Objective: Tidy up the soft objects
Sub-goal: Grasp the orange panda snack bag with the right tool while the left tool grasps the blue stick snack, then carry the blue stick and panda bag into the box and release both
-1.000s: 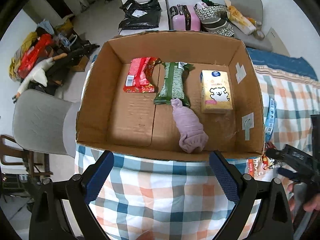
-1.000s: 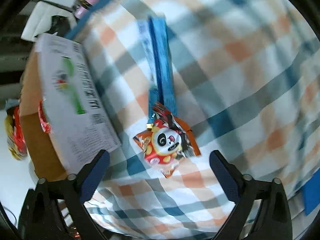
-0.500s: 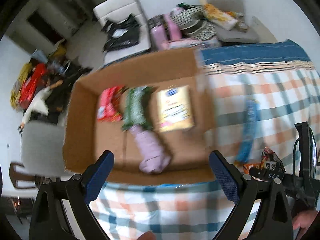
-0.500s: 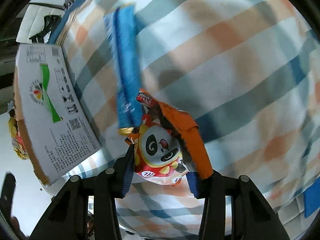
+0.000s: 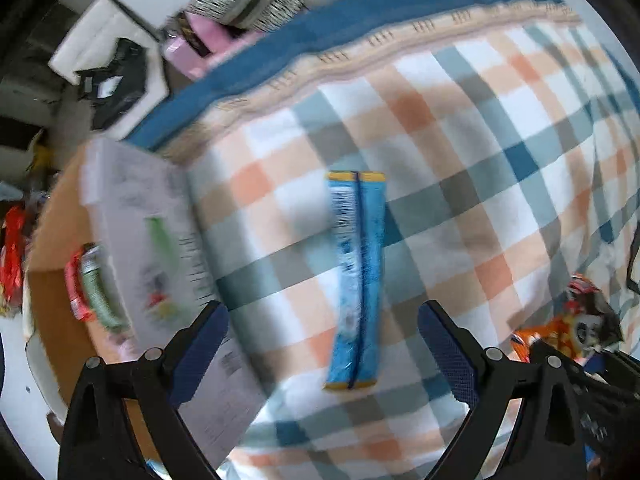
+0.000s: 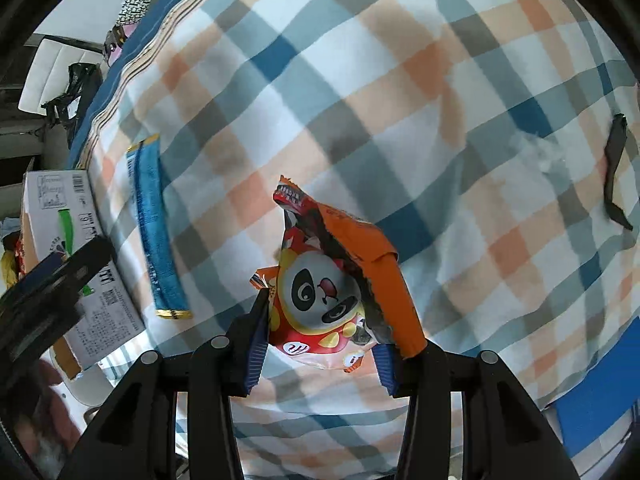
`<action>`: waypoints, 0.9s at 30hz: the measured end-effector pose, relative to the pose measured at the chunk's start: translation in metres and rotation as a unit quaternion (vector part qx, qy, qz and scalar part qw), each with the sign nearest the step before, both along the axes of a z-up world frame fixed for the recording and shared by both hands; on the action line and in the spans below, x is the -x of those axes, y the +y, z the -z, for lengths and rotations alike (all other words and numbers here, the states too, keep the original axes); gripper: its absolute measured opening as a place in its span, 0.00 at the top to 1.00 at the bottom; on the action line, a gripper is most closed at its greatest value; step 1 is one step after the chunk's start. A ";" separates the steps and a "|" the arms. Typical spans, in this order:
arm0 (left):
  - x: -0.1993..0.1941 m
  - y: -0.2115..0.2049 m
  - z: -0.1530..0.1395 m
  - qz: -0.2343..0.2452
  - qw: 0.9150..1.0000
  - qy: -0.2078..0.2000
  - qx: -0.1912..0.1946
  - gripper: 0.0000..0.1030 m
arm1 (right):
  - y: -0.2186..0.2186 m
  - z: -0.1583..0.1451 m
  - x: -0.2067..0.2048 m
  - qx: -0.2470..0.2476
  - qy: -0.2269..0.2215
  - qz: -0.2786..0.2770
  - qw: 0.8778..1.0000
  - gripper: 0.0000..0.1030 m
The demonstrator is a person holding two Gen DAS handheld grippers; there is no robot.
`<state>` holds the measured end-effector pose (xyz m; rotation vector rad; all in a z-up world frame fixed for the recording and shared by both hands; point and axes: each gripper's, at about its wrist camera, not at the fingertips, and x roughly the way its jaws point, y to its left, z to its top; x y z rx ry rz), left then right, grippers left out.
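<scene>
My right gripper is shut on an orange panda snack bag and holds it just above the checked bedspread. The bag also shows at the right edge of the left wrist view. My left gripper is open and empty, its fingers on either side of a long blue packet that lies flat on the bedspread. The blue packet also shows in the right wrist view. The cardboard box stands at the left with red and green packets inside.
The checked bedspread covers the bed, with a blue blanket along its far edge. A black strap lies on the bedspread at the right. Chairs, bags and a pink case stand beyond the bed.
My right gripper closed on the panda bag and lifted it off the bedspread. My left gripper swung right from the box to over the blue packet.
</scene>
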<state>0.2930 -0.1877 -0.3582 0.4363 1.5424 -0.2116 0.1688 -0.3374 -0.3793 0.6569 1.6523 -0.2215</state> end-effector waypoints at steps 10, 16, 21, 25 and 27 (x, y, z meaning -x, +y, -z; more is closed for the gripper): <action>-0.001 -0.010 0.068 -0.010 0.997 0.080 -0.003 0.44 | -0.014 0.007 -0.017 0.009 0.013 -0.022 1.000 0.54; 0.007 -0.012 0.065 -0.007 0.997 0.080 0.020 0.80 | -0.016 0.011 -0.030 0.016 0.015 -0.038 0.999 0.54; 0.015 -0.012 0.060 -0.008 0.998 0.063 0.016 0.87 | -0.015 0.006 -0.032 0.019 0.014 -0.049 0.999 0.54; 0.022 -0.007 0.050 -0.016 0.998 0.058 0.025 0.88 | -0.015 -0.002 -0.032 0.020 0.007 -0.053 0.998 0.54; 0.026 -0.001 0.039 -0.020 0.998 0.050 0.033 0.88 | -0.014 -0.007 -0.032 0.020 0.002 -0.056 0.998 0.54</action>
